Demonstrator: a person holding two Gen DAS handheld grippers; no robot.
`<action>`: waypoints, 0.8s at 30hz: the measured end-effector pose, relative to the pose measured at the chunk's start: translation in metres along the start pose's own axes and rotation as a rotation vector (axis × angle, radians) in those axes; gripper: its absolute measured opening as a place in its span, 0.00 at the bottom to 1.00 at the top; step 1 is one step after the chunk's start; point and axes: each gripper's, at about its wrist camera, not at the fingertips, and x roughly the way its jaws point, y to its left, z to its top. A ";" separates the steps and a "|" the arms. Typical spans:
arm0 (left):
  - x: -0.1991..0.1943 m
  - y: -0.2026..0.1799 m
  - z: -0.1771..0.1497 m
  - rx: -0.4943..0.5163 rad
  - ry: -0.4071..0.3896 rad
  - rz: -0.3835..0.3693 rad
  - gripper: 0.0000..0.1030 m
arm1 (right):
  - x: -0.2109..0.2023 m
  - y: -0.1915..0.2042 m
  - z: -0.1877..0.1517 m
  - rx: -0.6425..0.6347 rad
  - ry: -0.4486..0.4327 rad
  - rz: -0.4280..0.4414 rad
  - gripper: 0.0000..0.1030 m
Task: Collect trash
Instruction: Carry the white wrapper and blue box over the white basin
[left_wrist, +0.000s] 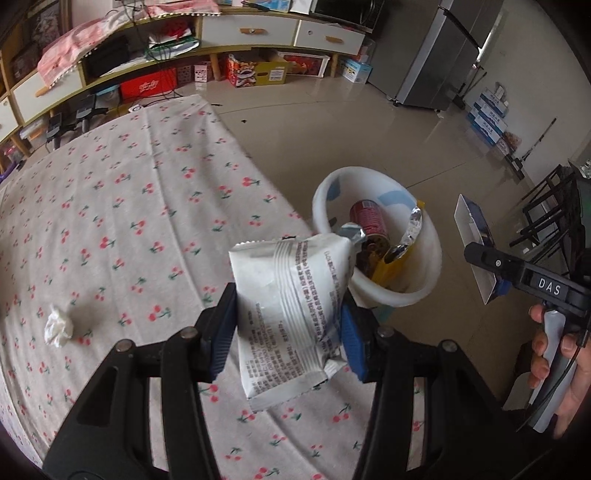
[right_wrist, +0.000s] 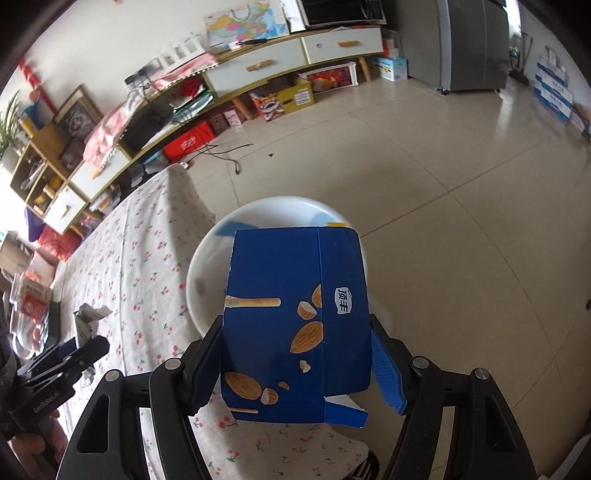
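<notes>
My left gripper (left_wrist: 286, 334) is shut on a white snack packet (left_wrist: 291, 314) and holds it over the table's right edge, just short of the white trash bin (left_wrist: 428, 291). The bin stands on the floor and holds a red can (left_wrist: 367, 218) and a yellow foil wrapper (left_wrist: 412, 229). My right gripper (right_wrist: 301, 354) is shut on a blue almond-biscuit box (right_wrist: 295, 325), held above the bin (right_wrist: 207, 266). In the left wrist view the right gripper (left_wrist: 484, 258) and its box (left_wrist: 474, 240) sit right of the bin. A crumpled white tissue (left_wrist: 57, 326) lies on the cherry-print tablecloth (left_wrist: 129, 206).
The left gripper with its packet (right_wrist: 86, 321) shows at the left of the right wrist view. A low cabinet (left_wrist: 221, 40) with boxes under it lines the far wall. A grey fridge (left_wrist: 439, 55) stands at the back right. Dark chairs (left_wrist: 554, 210) stand at the right.
</notes>
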 end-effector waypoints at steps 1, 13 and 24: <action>0.005 -0.007 0.005 0.012 0.001 -0.002 0.51 | 0.000 -0.004 0.001 0.006 0.000 -0.001 0.70; 0.048 -0.054 0.037 0.121 -0.019 -0.048 0.52 | 0.004 -0.032 0.010 0.048 0.012 -0.011 0.70; 0.040 -0.051 0.035 0.137 -0.039 -0.038 0.79 | 0.012 -0.035 0.014 0.059 0.029 -0.024 0.70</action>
